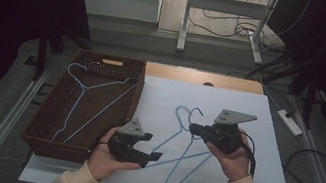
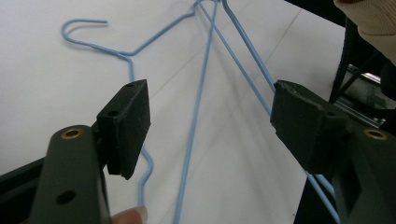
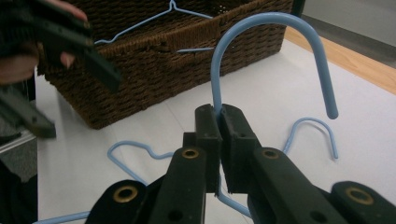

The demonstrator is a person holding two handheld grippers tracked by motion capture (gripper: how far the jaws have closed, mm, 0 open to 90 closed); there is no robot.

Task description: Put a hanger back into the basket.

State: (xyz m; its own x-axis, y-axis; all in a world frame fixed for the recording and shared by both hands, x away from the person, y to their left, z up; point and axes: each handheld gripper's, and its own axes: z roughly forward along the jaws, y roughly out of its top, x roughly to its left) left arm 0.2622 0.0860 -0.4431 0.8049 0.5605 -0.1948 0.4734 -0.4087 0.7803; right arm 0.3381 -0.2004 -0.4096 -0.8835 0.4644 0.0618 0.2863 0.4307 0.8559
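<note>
My right gripper (image 1: 193, 127) (image 3: 219, 116) is shut on the neck of a blue wire hanger (image 1: 197, 111), just below its hook (image 3: 275, 18), holding it tilted above the white table. A second blue hanger (image 1: 180, 112) lies beside it, with its hook (image 3: 313, 130) flat on the surface. My left gripper (image 1: 153, 147) (image 2: 215, 123) is open near the lower wires of the hangers. Thin blue wires (image 2: 194, 126) run across the gap between its jaws, and the pads (image 2: 133, 121) press on nothing. A third blue hanger (image 1: 84, 93) rests inside the brown wicker basket (image 1: 43, 126).
The wicker basket (image 3: 154, 70) stands at the left of the white table top (image 1: 248, 111). A wooden strip (image 1: 204, 78) runs along the far edge. Cables and a power strip (image 1: 290, 121) lie on the floor to the right.
</note>
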